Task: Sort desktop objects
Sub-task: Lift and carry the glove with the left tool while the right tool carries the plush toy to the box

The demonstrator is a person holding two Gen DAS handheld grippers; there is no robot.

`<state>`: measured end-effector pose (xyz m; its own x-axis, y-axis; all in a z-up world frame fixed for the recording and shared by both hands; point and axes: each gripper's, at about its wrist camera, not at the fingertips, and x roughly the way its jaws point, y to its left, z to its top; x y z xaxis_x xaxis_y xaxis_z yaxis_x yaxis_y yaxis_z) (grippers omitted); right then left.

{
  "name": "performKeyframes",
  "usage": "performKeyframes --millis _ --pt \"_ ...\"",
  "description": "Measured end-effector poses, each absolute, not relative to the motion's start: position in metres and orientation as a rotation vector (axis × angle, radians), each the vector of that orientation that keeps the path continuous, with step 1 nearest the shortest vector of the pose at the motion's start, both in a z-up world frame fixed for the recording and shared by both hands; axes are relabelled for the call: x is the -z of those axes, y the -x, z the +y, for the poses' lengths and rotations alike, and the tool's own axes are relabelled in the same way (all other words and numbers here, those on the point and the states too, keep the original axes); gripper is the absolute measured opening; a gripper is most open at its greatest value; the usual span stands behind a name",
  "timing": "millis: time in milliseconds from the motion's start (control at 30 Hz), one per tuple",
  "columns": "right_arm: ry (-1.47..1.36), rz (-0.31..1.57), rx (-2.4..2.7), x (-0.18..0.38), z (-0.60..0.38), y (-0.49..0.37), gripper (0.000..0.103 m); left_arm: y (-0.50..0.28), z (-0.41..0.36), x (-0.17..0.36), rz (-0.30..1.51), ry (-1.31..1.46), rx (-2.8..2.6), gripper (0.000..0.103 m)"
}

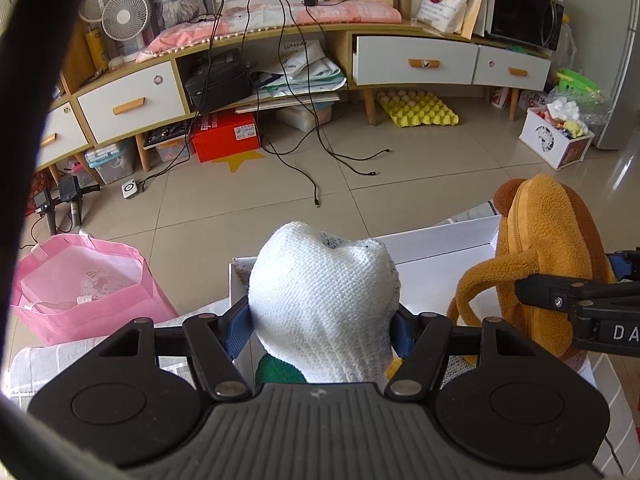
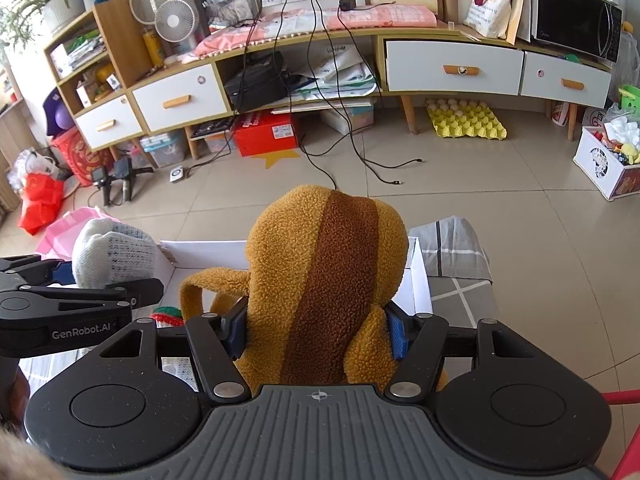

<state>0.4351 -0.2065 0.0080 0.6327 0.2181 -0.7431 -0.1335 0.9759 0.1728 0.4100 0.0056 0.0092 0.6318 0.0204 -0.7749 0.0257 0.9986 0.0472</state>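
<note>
Left gripper (image 1: 322, 330): its blue pads (image 1: 237, 330) are pressing both sides of a white knit item (image 1: 324, 300), holding it upright over the near left part of the box (image 1: 436, 250).
Knit item: green (image 1: 280, 370) and yellow patches are showing at its lower end.
Right gripper (image 2: 316, 330): its jaws are clamping a mustard fleece bag (image 2: 324, 280) with a brown centre stripe, just right of the knit item and above the box's right side.
Bag strap (image 2: 200, 284): hanging in a loop toward the knit item.
Box: white, open-topped, sitting beneath both held things.
Pink bag (image 1: 86, 288): standing on the floor left of the box.
Cabinet (image 1: 416, 60): running along the wall well beyond the box.
</note>
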Motion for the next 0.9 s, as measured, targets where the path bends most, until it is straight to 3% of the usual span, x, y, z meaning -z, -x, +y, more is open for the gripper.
performKeyframes --millis 900 --pt "-0.037 0.892 -0.198 0.013 -0.192 -0.449 0.070 -0.454 -0.005 0.031 1.005 0.018 -0.013 0.063"
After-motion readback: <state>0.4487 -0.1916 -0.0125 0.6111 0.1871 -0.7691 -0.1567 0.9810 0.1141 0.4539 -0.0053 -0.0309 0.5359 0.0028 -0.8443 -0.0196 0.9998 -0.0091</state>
